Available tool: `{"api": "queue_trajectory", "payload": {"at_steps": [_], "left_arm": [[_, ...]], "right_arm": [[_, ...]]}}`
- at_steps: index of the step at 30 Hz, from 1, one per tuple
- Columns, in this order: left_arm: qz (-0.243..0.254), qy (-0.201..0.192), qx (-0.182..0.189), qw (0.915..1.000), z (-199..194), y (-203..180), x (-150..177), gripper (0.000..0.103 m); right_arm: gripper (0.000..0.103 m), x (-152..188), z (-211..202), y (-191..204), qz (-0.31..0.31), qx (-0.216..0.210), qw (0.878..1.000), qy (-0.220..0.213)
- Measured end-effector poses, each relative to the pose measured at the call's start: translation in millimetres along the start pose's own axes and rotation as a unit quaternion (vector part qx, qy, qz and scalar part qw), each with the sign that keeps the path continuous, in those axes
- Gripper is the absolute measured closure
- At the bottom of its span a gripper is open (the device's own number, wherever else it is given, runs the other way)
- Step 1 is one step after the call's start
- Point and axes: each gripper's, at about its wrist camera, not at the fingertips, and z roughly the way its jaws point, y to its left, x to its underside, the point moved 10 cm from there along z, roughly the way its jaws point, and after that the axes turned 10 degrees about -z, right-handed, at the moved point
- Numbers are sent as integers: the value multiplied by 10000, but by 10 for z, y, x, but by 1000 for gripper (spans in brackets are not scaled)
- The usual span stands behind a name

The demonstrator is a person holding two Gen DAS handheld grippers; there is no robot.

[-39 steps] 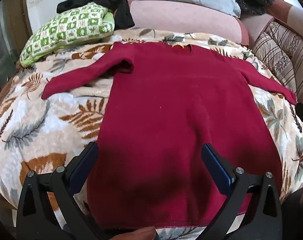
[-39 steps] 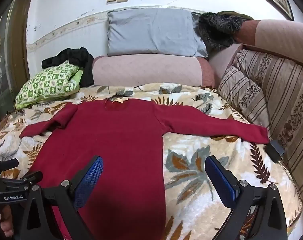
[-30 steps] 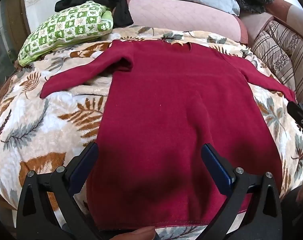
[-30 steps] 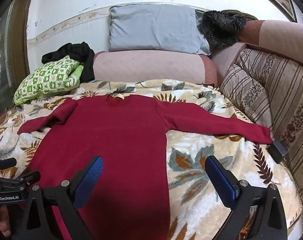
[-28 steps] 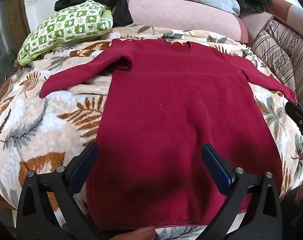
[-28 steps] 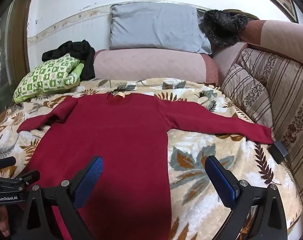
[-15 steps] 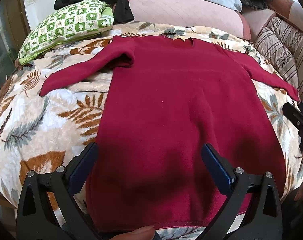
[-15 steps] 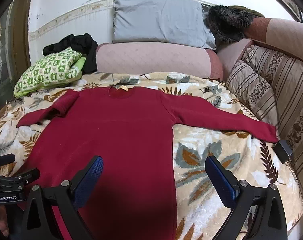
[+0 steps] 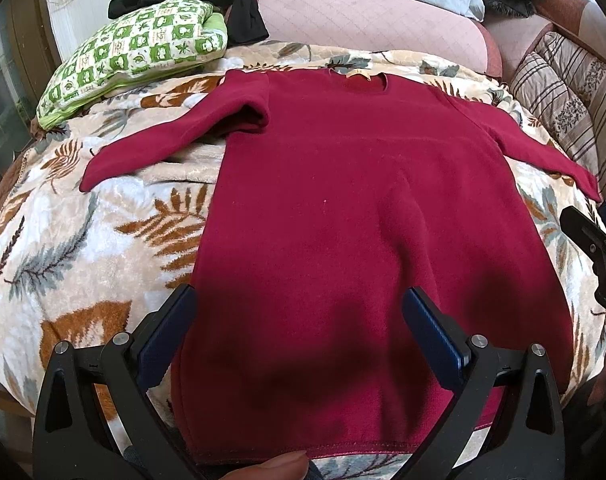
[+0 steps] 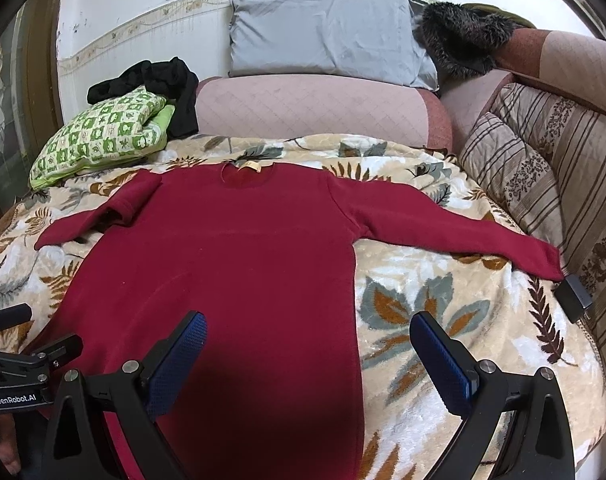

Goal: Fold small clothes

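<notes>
Dark red long-sleeved knit sweater [image 9: 343, 208] lies flat, front up, on the beige leaf-patterned fleece blanket [image 9: 63, 240], neckline at the far end, hem at the near end.

Left gripper [image 9: 299, 320]: jaws wide apart, nothing between the blue pads, hovering over the sweater's lower body. Hem runs just below and behind the fingertips; the left pad sits about over the sweater's left side edge, the right pad over the cloth. Contact with the fabric: cannot tell.

Right gripper [image 10: 307, 340]: also spread wide and empty. The sweater's right side edge runs between its two fingers: left finger over red cloth, right finger over bare blanket. The right sleeve stretches out ahead and to the right of it, cuff well apart from the fingertips, ending beside a small black box [image 10: 574, 296] at the blanket's edge.

Left sleeve lies ahead-left of the left gripper, bunched at the shoulder.

Beyond the neckline: green-and-white checked cushion [image 10: 99, 136] far left with black clothing [image 10: 159, 80] on it, and a grey pillow [image 10: 327, 32] straight ahead.
</notes>
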Motion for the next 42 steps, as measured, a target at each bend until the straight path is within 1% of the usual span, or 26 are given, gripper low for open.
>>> {"api": "queue_trajectory", "payload": {"at_steps": [5,9,23,26,29,34,42], "left_arm": [[-5,2,1,10000,0,-2,1,1],[-41,28,-3,10000,22,6,26,1],[4,54,-37,10000,43,18,40,1],[-1,61,-32,10000,43,16,45,1],[30,55,-38,10000,44,12,39,1],[-4,76,-34,10000,42,3,52,1],[6,89,-35,10000,39,-10,35,1]], "right_arm": [[2,-19,6,40,-42,-31,10000,-49],[2,-8,45,88,-110,-20,9999,7],[2,7,63,51,-81,2,10000,56],[2,24,92,39,-83,28,9999,138],[2,-2,72,28,7,26,9999,97],[2,-3,84,53,-57,18,9999,95],[2,19,91,17,4,14,9999,109]]}}
